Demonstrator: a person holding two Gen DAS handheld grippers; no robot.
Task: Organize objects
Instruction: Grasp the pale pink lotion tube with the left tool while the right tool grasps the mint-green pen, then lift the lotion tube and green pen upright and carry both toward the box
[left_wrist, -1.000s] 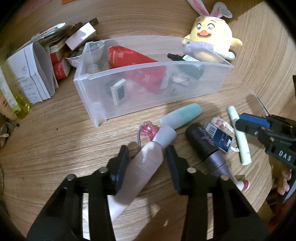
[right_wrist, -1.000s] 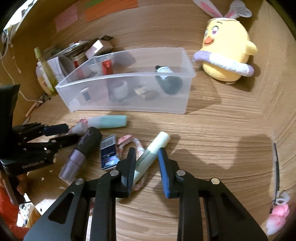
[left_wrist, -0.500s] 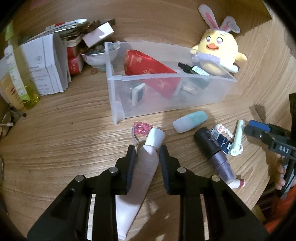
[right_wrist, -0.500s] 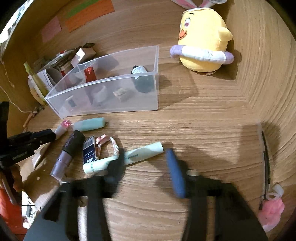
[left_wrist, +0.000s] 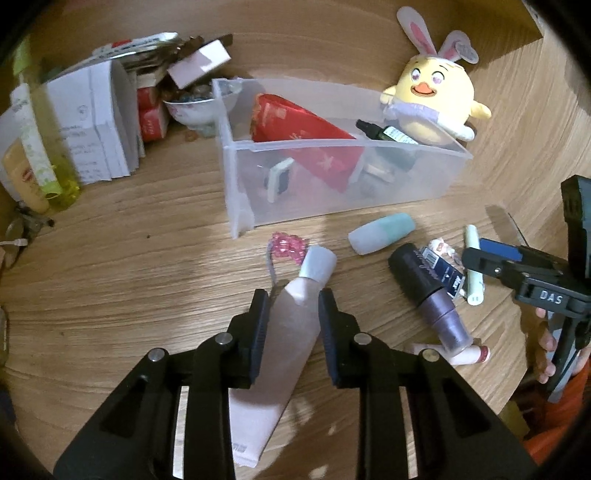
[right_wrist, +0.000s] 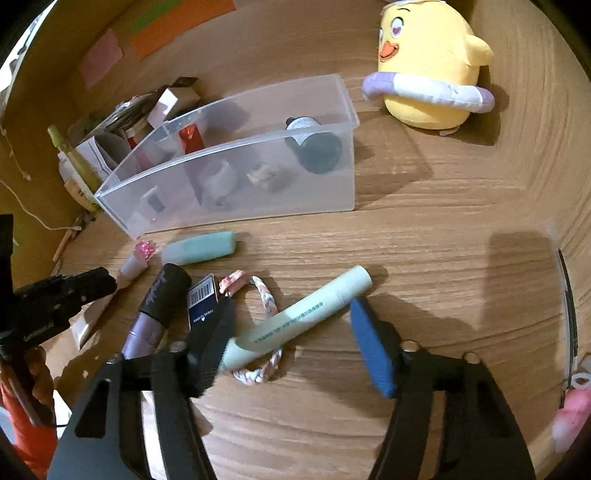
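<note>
Tubes are being gathered for the clear bin (left_wrist: 332, 147): the pink tube (left_wrist: 291, 332) on the surface is pinched by the left gripper (left_wrist: 291, 314). The green tube (right_wrist: 299, 317) lies slantwise between the spread, just-narrowing right gripper (right_wrist: 295, 332). Lifting into the bin is judged next.
</note>
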